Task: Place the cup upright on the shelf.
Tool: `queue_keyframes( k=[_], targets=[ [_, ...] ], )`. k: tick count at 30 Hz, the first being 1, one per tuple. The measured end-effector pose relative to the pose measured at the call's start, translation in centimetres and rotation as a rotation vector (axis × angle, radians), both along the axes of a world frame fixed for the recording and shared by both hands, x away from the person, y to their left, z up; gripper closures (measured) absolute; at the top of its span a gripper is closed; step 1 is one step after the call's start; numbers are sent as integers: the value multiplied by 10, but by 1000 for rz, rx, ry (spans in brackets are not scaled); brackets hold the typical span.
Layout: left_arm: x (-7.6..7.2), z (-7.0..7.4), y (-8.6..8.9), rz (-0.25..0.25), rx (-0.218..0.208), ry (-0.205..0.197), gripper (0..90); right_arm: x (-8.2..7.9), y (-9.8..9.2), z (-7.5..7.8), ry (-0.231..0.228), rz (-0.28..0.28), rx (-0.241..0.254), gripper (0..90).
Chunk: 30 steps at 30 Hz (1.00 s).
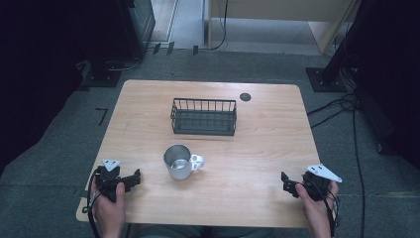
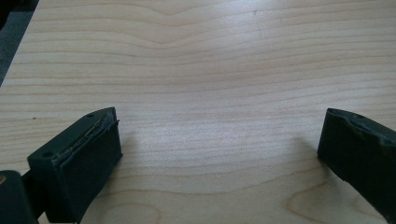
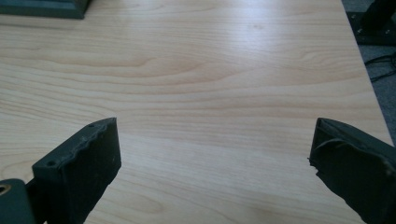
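Mug: rigid, light, slick metal; best gripped at its handle. Left gripper and right gripper gape wide, empty.

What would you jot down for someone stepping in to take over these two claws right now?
Left claw: open, holding nothing, low over the near-left edge of the table.
Right claw: open, holding nothing, near the right edge.
Metal mug: upright in the middle of the table, handle pointing right, untouched, nearer the left claw.
Black wire basket: behind the mug, apart from it; it looks empty.
Done: nothing yet by the look of it.
Left: probably grip the mug; the basket may be where it goes.
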<state>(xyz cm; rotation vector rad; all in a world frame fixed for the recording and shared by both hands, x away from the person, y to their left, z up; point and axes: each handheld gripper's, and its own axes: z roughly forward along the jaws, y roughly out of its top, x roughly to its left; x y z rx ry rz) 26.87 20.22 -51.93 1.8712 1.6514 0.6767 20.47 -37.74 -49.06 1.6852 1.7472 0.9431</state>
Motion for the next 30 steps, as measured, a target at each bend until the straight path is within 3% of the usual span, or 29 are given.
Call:
queue_keyframes(
  k=[19,30],
  targets=[
    [0,0,0,1,0,-1,0,20,51,25,-23,118,10,15],
    [0,0,0,0,0,0,0,29,76,29,-23,169,19,16]
  ],
)
